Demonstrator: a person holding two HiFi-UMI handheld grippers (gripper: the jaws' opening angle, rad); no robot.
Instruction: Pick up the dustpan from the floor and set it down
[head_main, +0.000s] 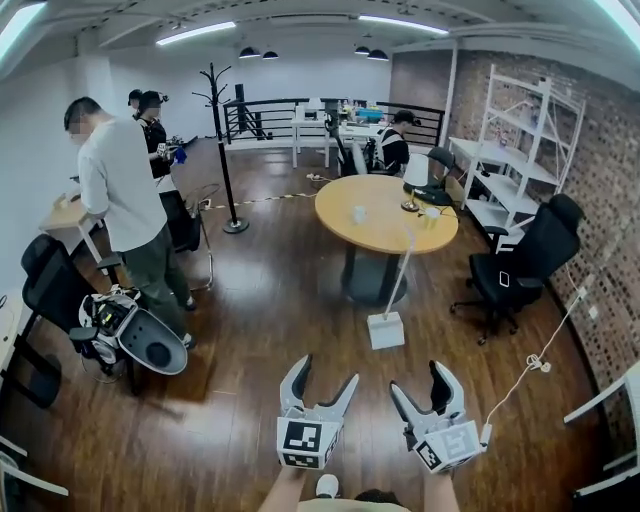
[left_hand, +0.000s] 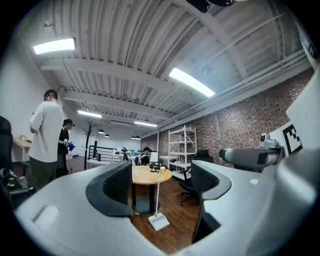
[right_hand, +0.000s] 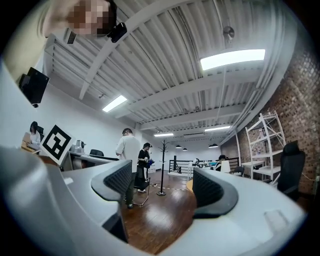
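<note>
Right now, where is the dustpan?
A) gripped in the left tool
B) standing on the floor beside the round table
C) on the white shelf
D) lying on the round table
B: the dustpan stands on the floor next to the round table, with nothing gripping it.

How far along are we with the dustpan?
Nothing done yet: the dustpan sits on the floor by the round table, untouched. In hand: nothing, the left claw and right claw are open and empty, well short of it. Left: reach, grip, lift, set down.
</note>
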